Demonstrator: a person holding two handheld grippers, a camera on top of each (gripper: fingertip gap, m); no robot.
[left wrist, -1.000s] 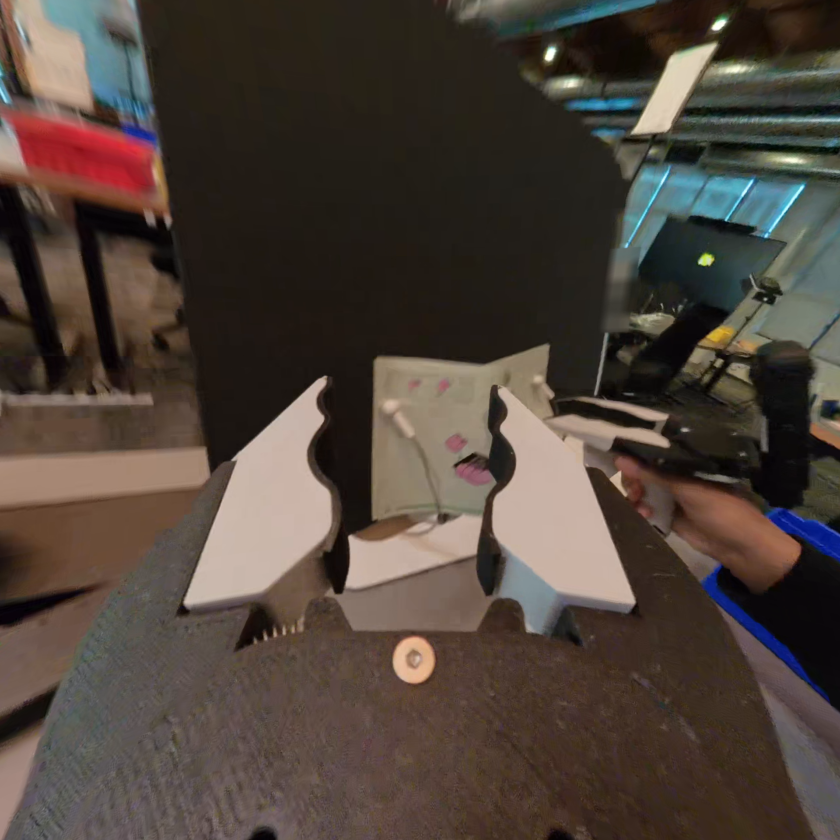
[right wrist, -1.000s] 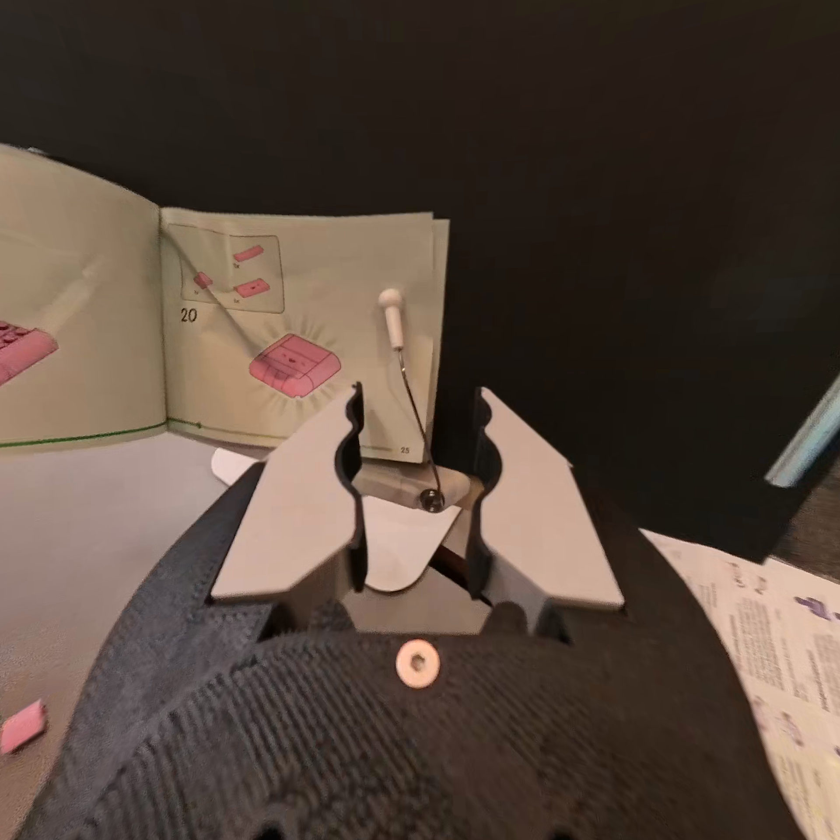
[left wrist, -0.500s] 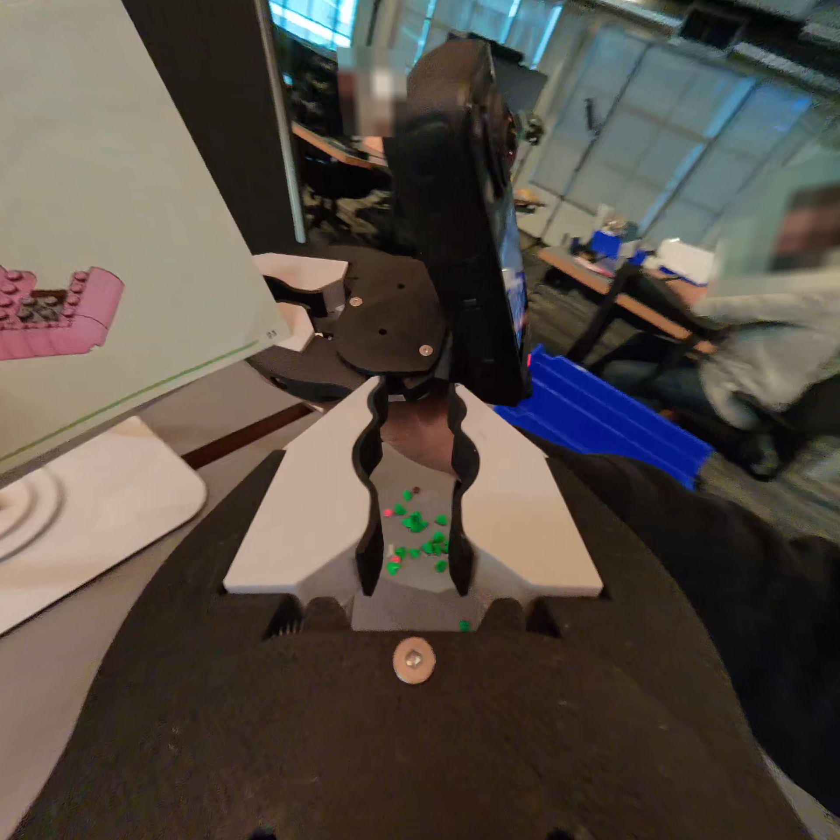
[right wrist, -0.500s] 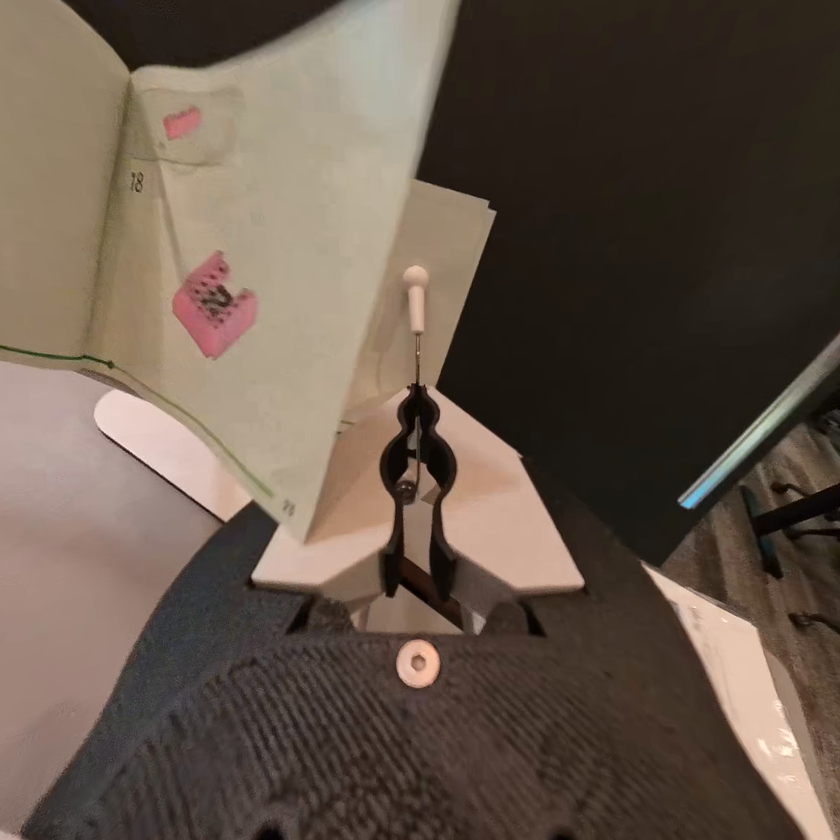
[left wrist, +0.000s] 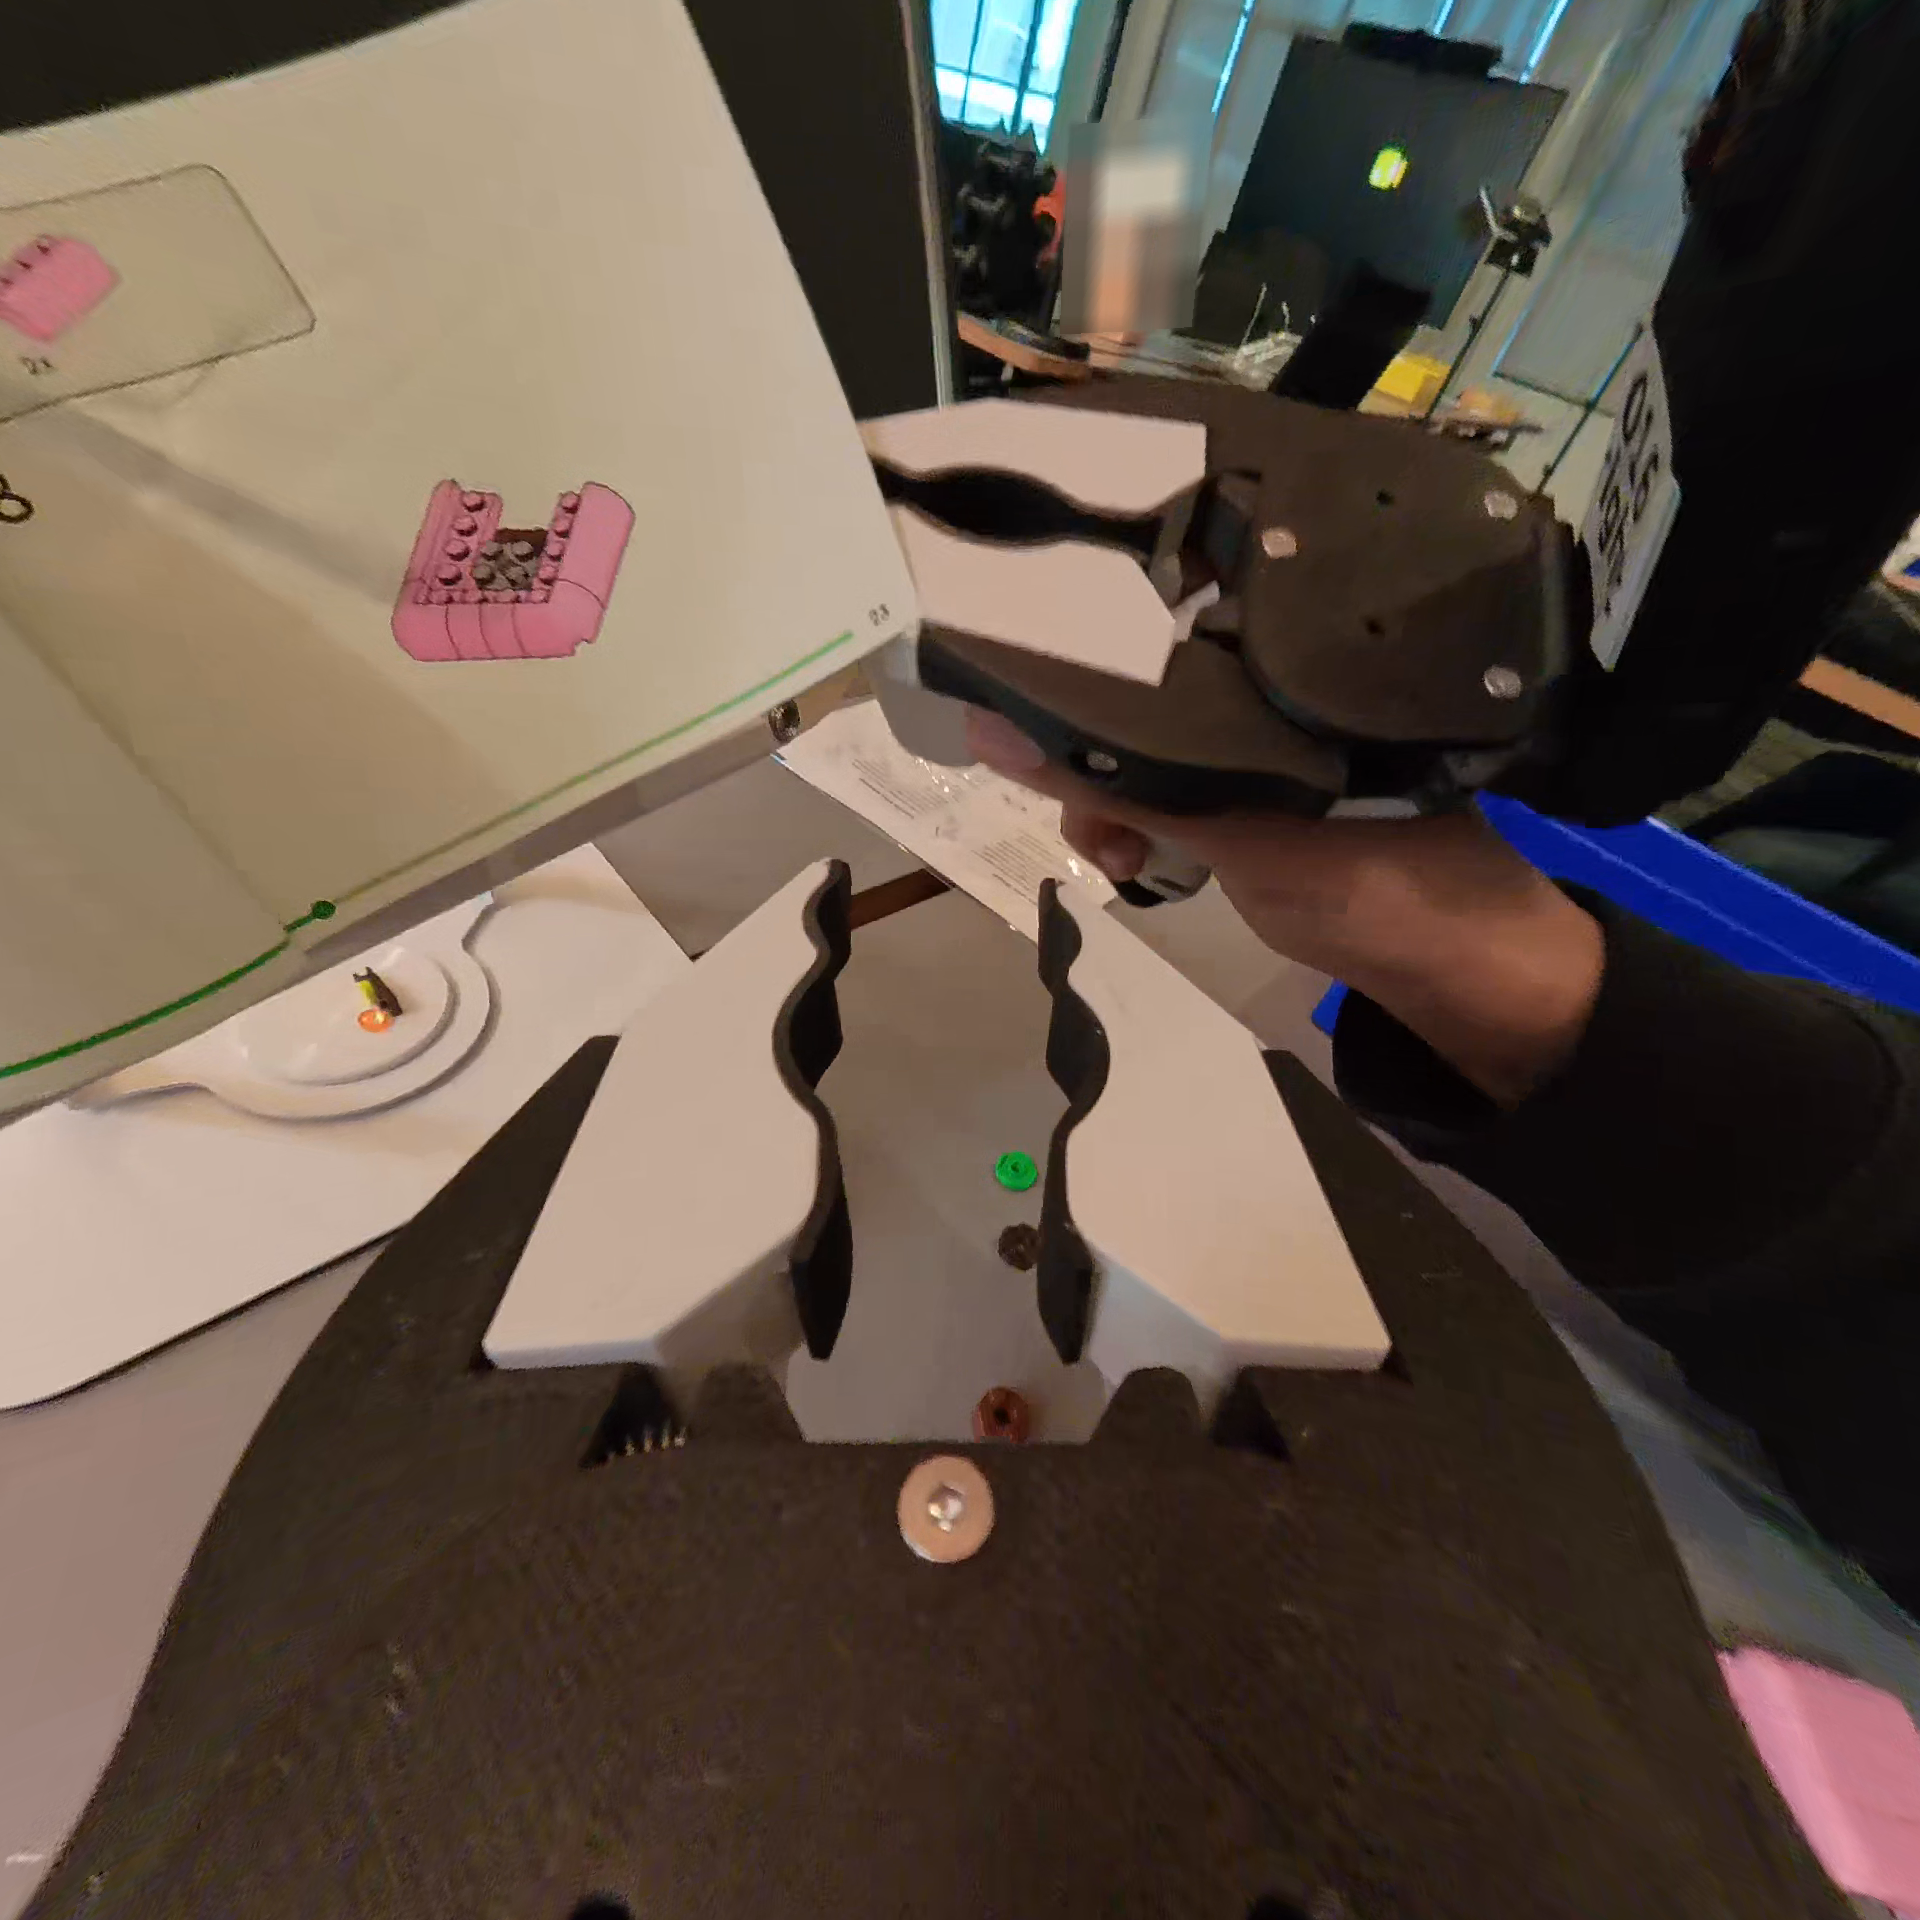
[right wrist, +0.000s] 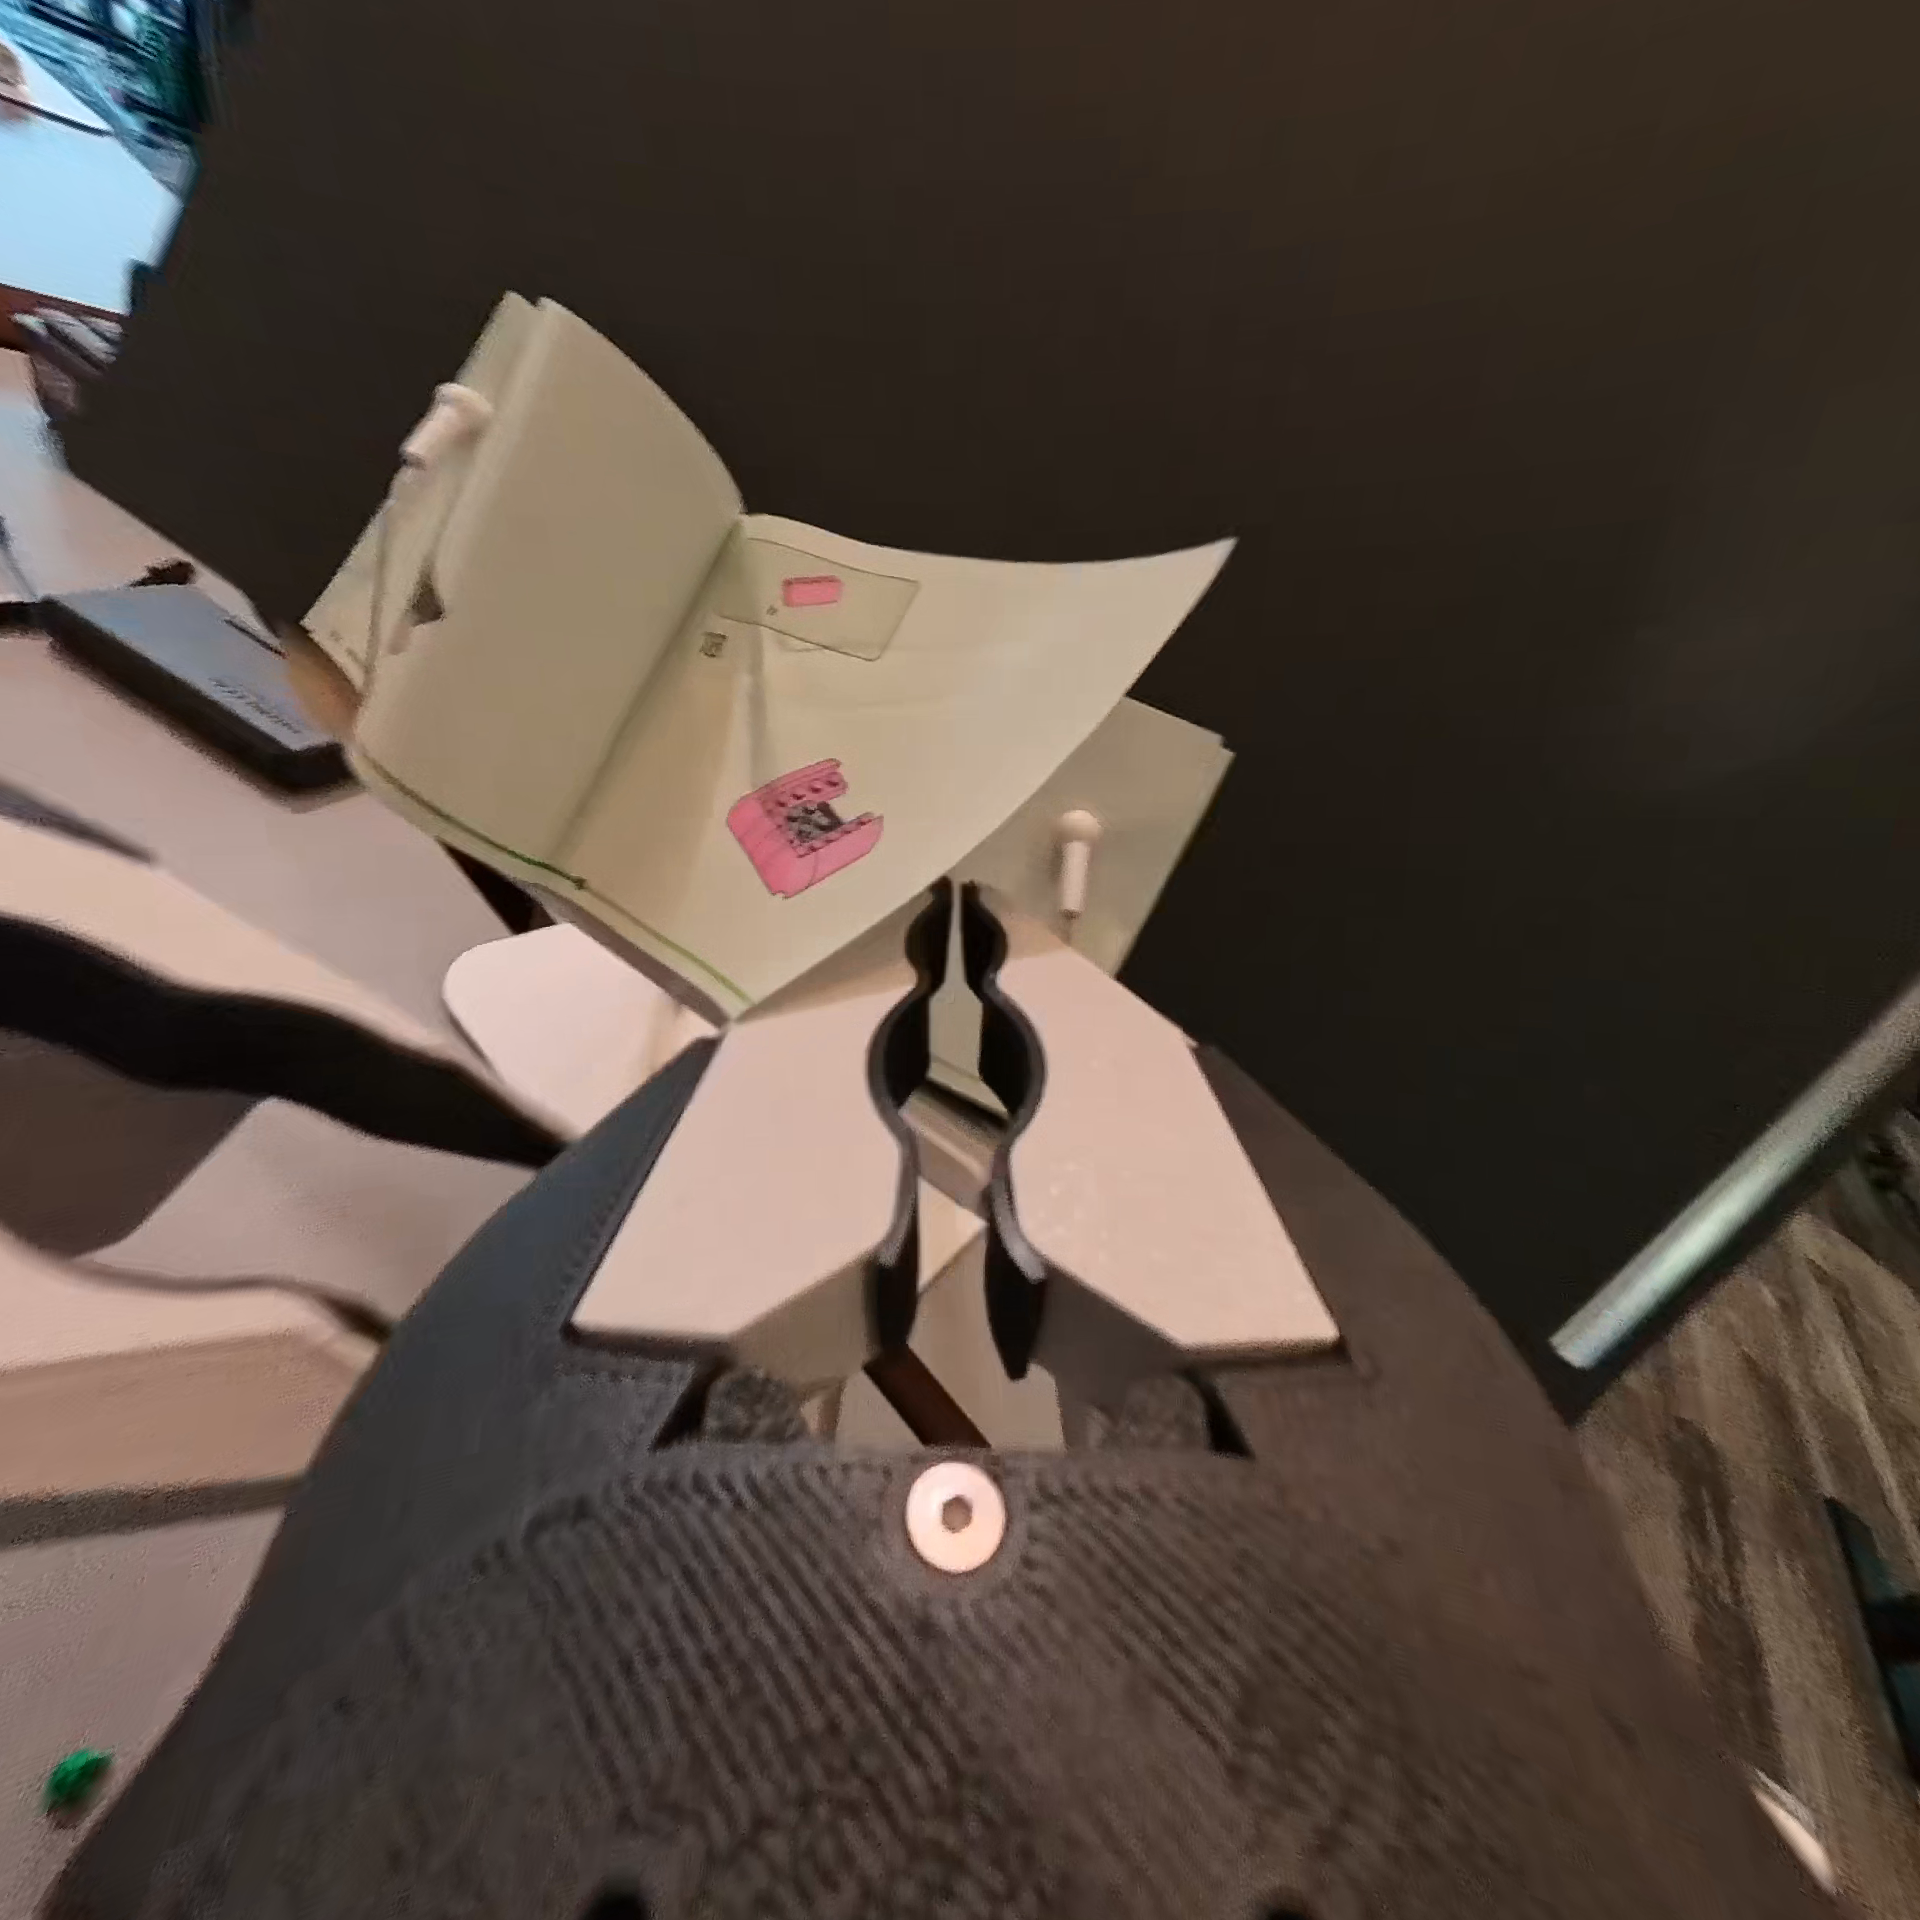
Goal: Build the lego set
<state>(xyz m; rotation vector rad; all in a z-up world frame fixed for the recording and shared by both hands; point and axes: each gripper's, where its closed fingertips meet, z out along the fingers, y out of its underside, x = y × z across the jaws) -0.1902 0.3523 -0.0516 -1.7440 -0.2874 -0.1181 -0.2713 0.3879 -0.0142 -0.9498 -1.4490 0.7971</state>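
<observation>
Right gripper (right wrist: 958, 914) is pinched on the corner of a page of the instruction booklet (right wrist: 665, 717) on its stand, left gripper (left wrist: 940, 935) spread empty over a green stud (left wrist: 1015, 1171) — page-turning step, I judge — next, lay that page flat under the clip

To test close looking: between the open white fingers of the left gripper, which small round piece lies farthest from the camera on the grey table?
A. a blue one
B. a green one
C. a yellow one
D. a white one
B: between the left gripper's fingers, the small green round piece lies beyond the dark brown piece and the reddish-brown piece.
</observation>
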